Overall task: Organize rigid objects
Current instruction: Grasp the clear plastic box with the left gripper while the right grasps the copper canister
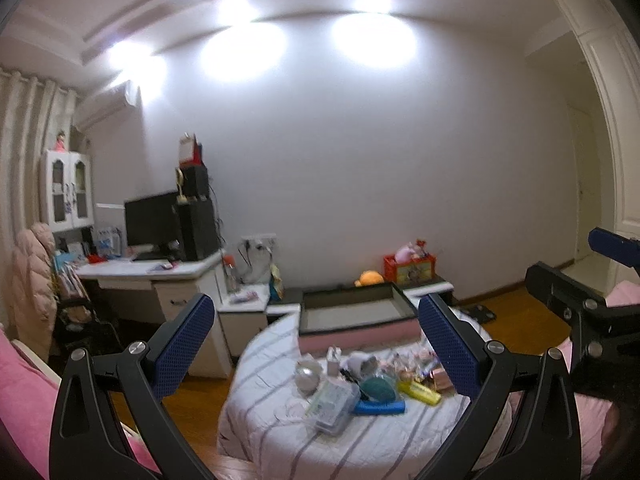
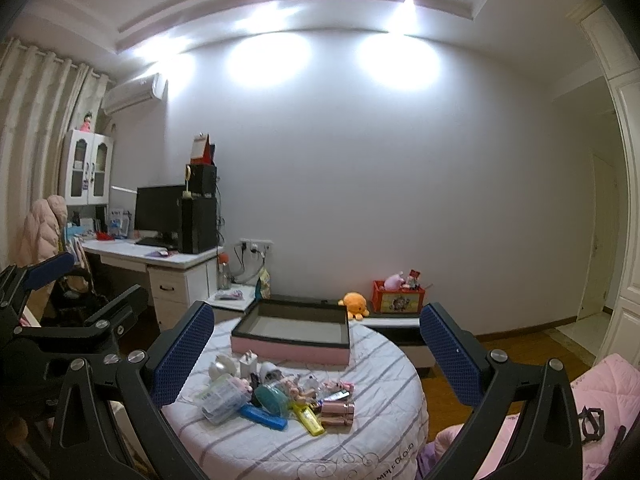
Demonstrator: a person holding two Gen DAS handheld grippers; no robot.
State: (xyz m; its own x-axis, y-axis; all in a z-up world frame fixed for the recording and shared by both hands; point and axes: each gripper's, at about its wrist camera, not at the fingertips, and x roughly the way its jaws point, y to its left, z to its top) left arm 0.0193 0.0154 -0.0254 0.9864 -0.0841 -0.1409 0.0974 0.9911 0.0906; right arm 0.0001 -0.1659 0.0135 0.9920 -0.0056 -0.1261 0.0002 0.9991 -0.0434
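A round table (image 2: 360, 436) with a striped white cover carries a heap of small items: a clear plastic case (image 2: 224, 400), a teal round tin (image 2: 272, 398), a blue bar (image 2: 264, 416), a yellow tube (image 2: 308, 418) and a rose-gold box (image 2: 338, 414). Behind them lies an empty pink box with a black rim (image 2: 292, 330). The same heap (image 1: 360, 384) and pink box (image 1: 356, 312) appear in the left wrist view. My left gripper (image 1: 316, 344) and right gripper (image 2: 316, 352) are both open, held above and short of the heap, holding nothing.
A white desk (image 2: 160, 256) with a monitor and black speakers stands at the left. A low bench holds an orange plush (image 2: 354, 304) and a red toy crate (image 2: 396, 300). Pink bedding (image 2: 600, 400) lies at the right, wooden floor around the table.
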